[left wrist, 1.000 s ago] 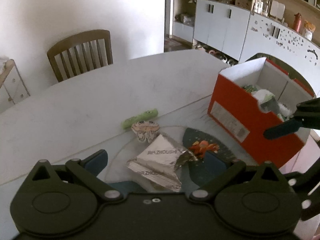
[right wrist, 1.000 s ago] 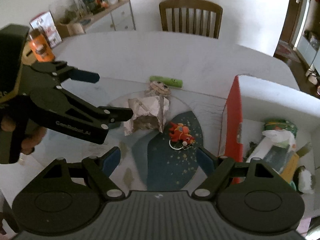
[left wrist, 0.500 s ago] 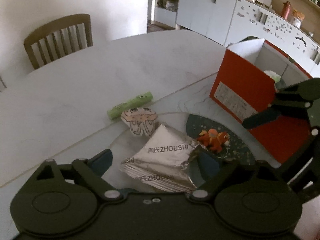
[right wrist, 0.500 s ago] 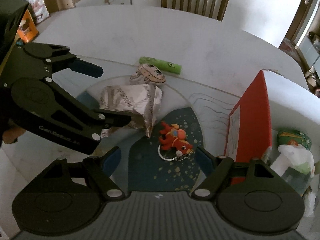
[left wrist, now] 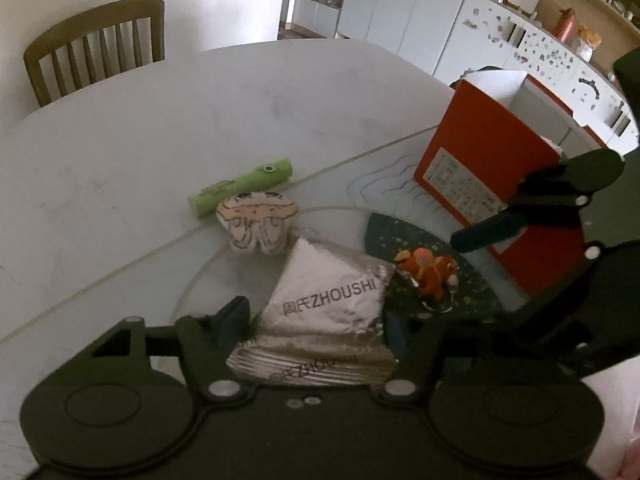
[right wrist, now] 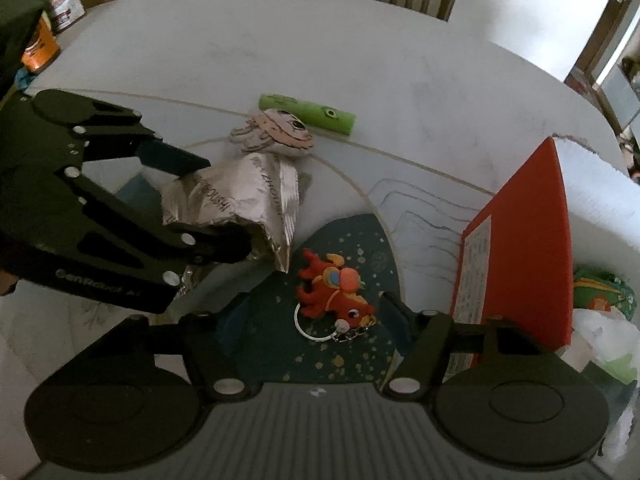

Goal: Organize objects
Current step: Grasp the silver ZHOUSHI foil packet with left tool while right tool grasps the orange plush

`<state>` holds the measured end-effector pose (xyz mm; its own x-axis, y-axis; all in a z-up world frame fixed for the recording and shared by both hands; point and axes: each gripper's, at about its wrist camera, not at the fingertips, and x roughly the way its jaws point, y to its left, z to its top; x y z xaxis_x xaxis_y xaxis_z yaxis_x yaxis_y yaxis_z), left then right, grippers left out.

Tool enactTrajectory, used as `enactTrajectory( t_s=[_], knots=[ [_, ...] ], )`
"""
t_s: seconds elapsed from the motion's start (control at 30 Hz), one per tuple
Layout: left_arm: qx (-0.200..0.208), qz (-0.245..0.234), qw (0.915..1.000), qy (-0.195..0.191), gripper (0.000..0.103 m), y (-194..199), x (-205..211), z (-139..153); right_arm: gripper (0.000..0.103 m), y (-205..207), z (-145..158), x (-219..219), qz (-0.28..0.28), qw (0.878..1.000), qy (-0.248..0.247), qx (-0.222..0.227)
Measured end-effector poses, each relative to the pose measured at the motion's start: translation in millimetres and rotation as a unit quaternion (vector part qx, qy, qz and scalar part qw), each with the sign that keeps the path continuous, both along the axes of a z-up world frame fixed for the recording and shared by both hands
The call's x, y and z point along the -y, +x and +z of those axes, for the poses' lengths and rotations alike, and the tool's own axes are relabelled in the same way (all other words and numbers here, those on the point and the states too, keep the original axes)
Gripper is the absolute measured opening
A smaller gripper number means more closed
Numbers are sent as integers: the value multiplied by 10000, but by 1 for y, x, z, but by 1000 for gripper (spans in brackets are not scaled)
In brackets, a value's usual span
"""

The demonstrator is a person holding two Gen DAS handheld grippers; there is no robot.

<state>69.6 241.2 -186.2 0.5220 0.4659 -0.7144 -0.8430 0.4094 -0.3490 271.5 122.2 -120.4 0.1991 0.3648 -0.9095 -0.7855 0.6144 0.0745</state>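
Observation:
A silver foil packet (left wrist: 328,308) marked ZHOUSHI lies on the white table between the fingers of my left gripper (left wrist: 315,322), which has shut on its two sides. The right wrist view shows that same left gripper (right wrist: 214,204) holding the crumpled packet (right wrist: 240,200). A red plush keychain (right wrist: 332,292) rests on a dark speckled mat (right wrist: 352,236). My right gripper (right wrist: 314,318) hovers open just over it, one finger on each side. The red keychain (left wrist: 428,276) sits right of the packet, under the right gripper's finger (left wrist: 488,234).
A green tube (left wrist: 240,186) and a cartoon-face plush (left wrist: 258,220) lie just beyond the packet. An open red box (right wrist: 524,240) with several items inside stands at the right. A wooden chair (left wrist: 96,48) is at the table's far side. An orange can (right wrist: 38,48) stands far left.
Both grippers have come down and forward toward the table. The left one's fingers have narrowed onto the foil packet. The right one now straddles the red keychain, still wide.

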Motion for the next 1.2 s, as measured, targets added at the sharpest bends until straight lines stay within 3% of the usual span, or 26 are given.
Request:
enactTrajectory(
  t_s=[0.43,0.53,0.63,1.07,1.13,1.2],
  knots=[
    [267,214,9994,-68,64,-8,13,-2,44,5,-6,-1,-305,9993,-217,-45],
    [312,362,9988,-122,64,-12,20,-4,31,5,-6,-1,-315,9993,-198,-28],
    [417,550,9974,-213,63,-16,28,-5,25,3,-5,-1,-323,9993,-163,-17],
    [373,1078,9930,-297,62,-20,53,8,21,-11,13,18,-577,9980,239,-78],
    [408,1112,9924,-337,47,-20,57,11,21,-16,21,23,-597,9976,335,-74],
    [387,1185,9914,-406,47,-20,61,13,21,-20,28,29,-640,9969,435,-106]
  ],
)
